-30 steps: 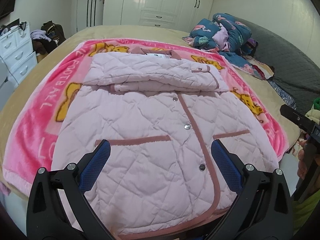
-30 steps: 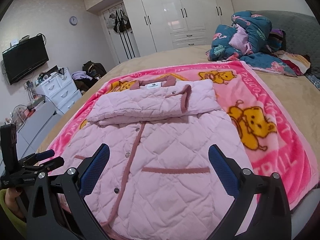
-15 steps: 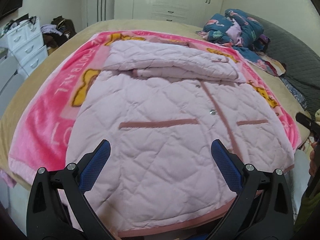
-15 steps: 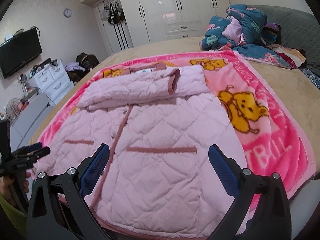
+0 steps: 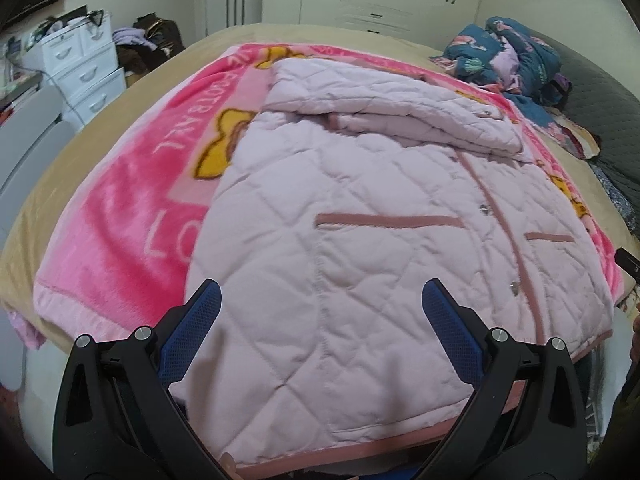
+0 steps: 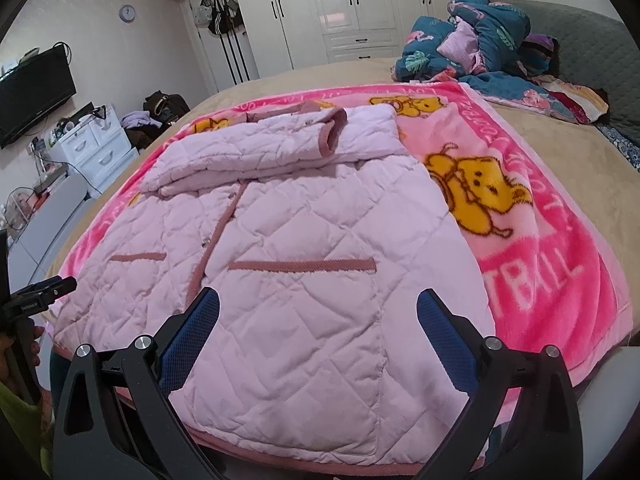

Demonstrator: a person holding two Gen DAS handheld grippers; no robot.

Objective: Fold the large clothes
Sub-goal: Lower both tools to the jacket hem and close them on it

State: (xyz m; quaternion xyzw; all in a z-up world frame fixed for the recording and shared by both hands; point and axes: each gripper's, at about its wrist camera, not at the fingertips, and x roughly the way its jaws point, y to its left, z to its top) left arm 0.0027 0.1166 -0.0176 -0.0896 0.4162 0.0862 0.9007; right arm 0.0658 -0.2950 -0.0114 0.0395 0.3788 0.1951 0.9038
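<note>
Lying between spread fingers (image 5: 202, 316) of both grippers: jacket (image 6: 304, 240) hem, ungrasped.

A pink blanket (image 6: 532, 256) printed with yellow bears is lying spread over the tan bed (image 6: 592, 152). A heap of teal bedding (image 6: 472, 44) is sitting near the grey headboard (image 6: 592, 48). White wardrobes (image 6: 348, 4) are standing along the far wall, with bags (image 6: 218, 14) hanging beside them. A television (image 6: 34, 92) is hanging above a white drawer unit (image 6: 94, 148), and a round clock (image 6: 127, 13) is showing on the wall.
</note>
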